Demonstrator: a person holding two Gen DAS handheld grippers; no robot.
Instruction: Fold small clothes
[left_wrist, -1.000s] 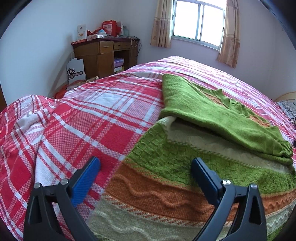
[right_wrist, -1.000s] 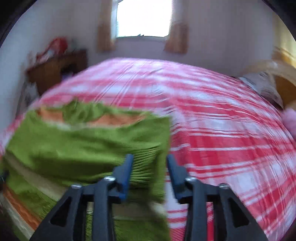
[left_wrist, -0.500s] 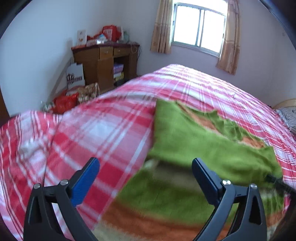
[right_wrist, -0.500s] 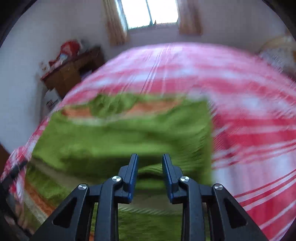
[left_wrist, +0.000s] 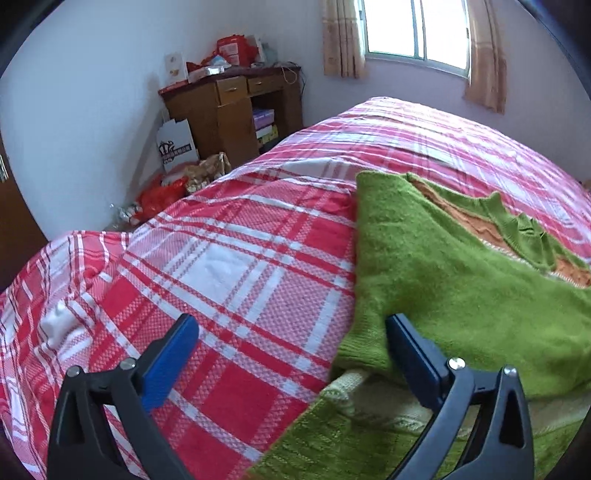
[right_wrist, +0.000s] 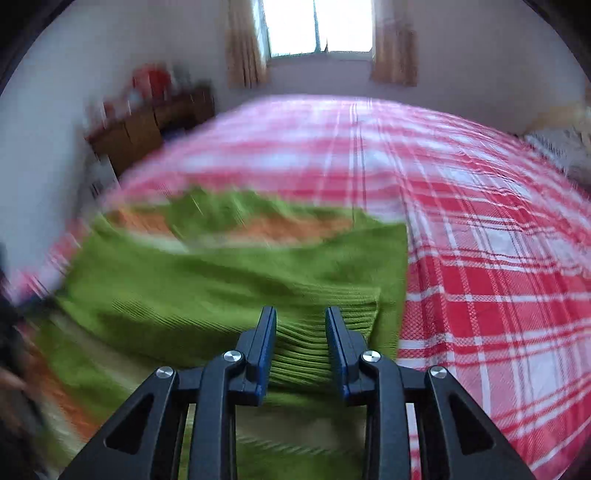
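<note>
Green sweater (left_wrist: 443, 280), knitted with orange and cream bands, is seen spread on a red and white checked bedspread (left_wrist: 236, 266), its upper part folded over the lower part. In the left wrist view it lies ahead and to the right of the left gripper (left_wrist: 291, 354), whose blue-padded fingers (left_wrist: 170, 358) are spread wide, with nothing held between them; one finger is over the bedspread, the other is at the folded edge of the sweater.

In the right wrist view, which is blurred, the ribbed green cuff or hem (right_wrist: 301, 343) of the sweater is seen between the fingers of the right gripper (right_wrist: 301, 341). The jaws are drawn close but a gap is left; whether the knit is actually pinched cannot be told.

Beyond the left gripper, a wooden desk (left_wrist: 232, 107) is set against the wall, with red packages piled on top. A white paper bag (left_wrist: 175, 146) with a dark printed logo is propped beside it; its lettering is too small to be read. A curtained window (left_wrist: 413, 33) is seen behind the bed.
</note>
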